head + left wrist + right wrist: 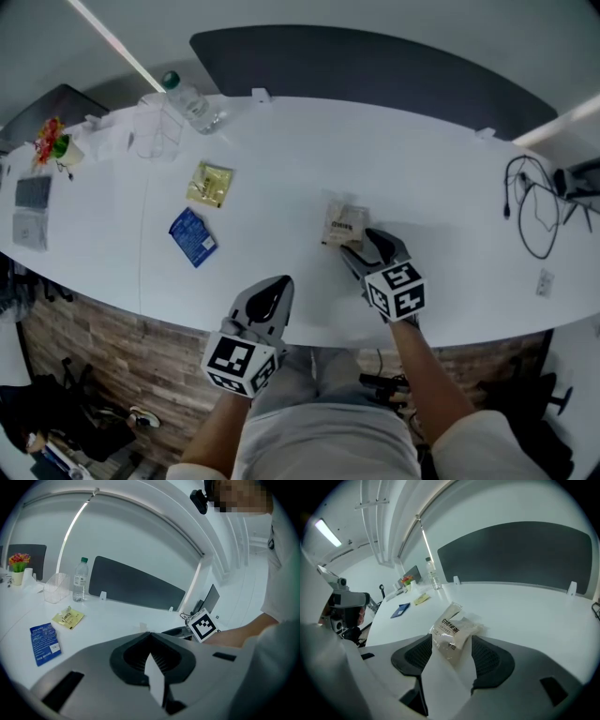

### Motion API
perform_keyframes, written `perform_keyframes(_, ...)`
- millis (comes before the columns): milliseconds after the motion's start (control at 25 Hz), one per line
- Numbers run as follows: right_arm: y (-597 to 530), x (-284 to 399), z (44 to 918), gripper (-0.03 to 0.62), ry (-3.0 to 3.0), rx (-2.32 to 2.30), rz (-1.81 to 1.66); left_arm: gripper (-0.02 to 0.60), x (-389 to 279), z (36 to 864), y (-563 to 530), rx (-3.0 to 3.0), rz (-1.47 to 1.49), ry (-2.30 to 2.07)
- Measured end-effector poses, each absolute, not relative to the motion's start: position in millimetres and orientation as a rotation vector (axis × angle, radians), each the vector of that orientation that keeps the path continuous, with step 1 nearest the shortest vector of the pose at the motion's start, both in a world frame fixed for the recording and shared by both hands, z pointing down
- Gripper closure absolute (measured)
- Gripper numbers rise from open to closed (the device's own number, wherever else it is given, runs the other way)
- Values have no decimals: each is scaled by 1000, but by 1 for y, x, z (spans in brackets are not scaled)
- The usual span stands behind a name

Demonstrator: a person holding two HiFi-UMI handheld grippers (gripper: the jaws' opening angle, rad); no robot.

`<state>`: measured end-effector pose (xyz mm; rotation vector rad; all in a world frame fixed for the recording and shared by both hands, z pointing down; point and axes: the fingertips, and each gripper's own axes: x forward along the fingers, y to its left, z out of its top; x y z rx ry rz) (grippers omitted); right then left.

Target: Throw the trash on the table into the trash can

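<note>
A long white table (pixel 422 178) curves across the room, and the easiest thing to steer by is the water bottle (pixel 194 105) with the green cap standing towards its far edge. Just beside the bottle, on the side away from the dark panel (pixel 375 70), is a clear plastic container (pixel 155 131), and further off that way a small pot of flowers (pixel 52 141). Three bits of trash lie flat on the tabletop. Near the bottle on the person's side is a yellow packet (pixel 210 183), and a little beyond that, nearer the person's edge, a blue packet (pixel 192 236). The third piece, a pale see-through packet (pixel 343 223) with dark print, is well apart from the bottle, off towards the end where loose cables (pixel 530 206) trail. The right gripper (pixel 364 247) is down at that packet with its jaws spread wide: the packet lies on the table between them, one pad at its edge and the other showing a gap, so nothing is clamped. The left gripper (pixel 279 286) hangs over the near edge of the table, about as far from the bottle as the blue packet and beyond it, with its jaws closed together on nothing. From here I see no trash can.
</note>
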<state>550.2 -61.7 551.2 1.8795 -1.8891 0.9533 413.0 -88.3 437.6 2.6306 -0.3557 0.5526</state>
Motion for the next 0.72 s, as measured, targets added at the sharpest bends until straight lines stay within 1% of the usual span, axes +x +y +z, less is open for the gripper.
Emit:
perform_keyframes(320,-64,552,565,332,-1842,1876,1002,581,398,441,-94,2618,568,-390)
perform_keyframes(360,-64,552,566,347,-1842,1879,1005,581,397,441,-94,2617,568,-393)
perform_keyframes(440,-62,553,566,482,-1844,1884,1006,581,396,441,-95,2616,568,-399)
perform_keyframes(560,-60,553,564,540,-1855,1887,1004,581,393,441,-95,2612,568,-405)
perform_keyframes(720,-58,553,557,554,-1888,1897,999,581,390,439,-95,2614,567,-411)
